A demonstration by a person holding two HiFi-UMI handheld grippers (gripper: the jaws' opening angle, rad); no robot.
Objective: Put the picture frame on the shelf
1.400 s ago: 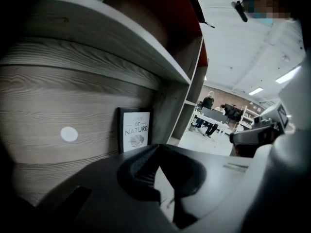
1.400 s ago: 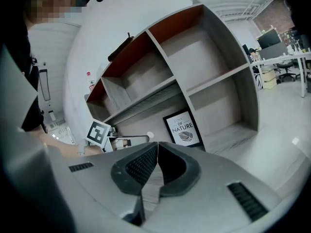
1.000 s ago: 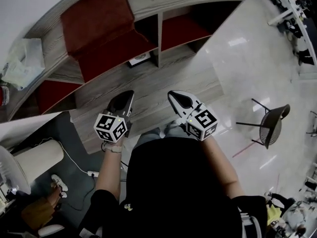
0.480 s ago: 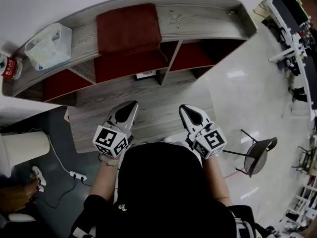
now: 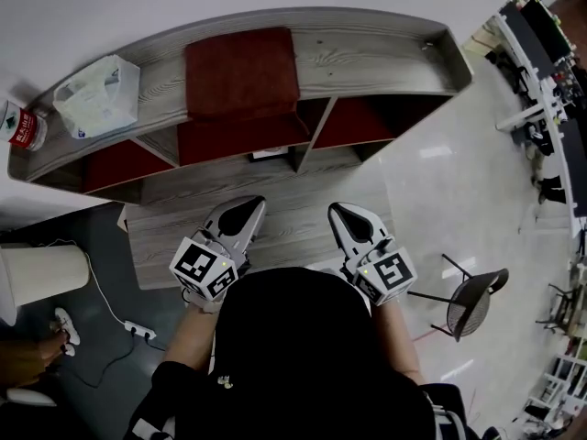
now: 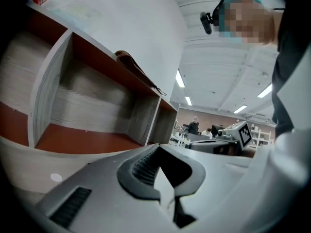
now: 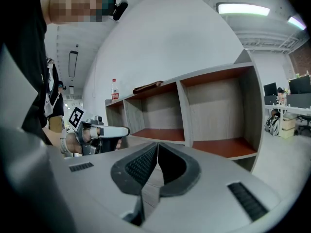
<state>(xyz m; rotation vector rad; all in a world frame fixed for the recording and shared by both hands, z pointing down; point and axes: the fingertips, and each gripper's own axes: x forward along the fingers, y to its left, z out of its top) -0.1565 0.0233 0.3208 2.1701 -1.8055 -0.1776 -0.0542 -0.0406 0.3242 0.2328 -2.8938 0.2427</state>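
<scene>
The picture frame (image 5: 271, 154), small with a white border, sits low in the grey wooden shelf (image 5: 367, 49), beside the middle divider. Both grippers hang in front of the person's body, short of the shelf and apart from the frame. My left gripper (image 5: 254, 206) is shut with nothing in it; its jaws meet at the tip in the left gripper view (image 6: 158, 148). My right gripper (image 5: 338, 213) is also shut and empty (image 7: 156, 147). The right gripper view shows the left gripper (image 7: 102, 132) side on, before the shelf's red-floored compartments (image 7: 218, 147).
On the shelf top lie a dark red mat (image 5: 240, 70), a clear plastic bag (image 5: 96, 94) and a bottle (image 5: 23, 126). A black chair (image 5: 472, 296) stands on the glossy floor at right. A white cylinder (image 5: 41, 273) and a power strip (image 5: 138, 330) sit at left.
The head view has swung so the whole shelf now shows, higher and more centred. Both grippers stay shut and side by side before the body, the left one a little further right.
</scene>
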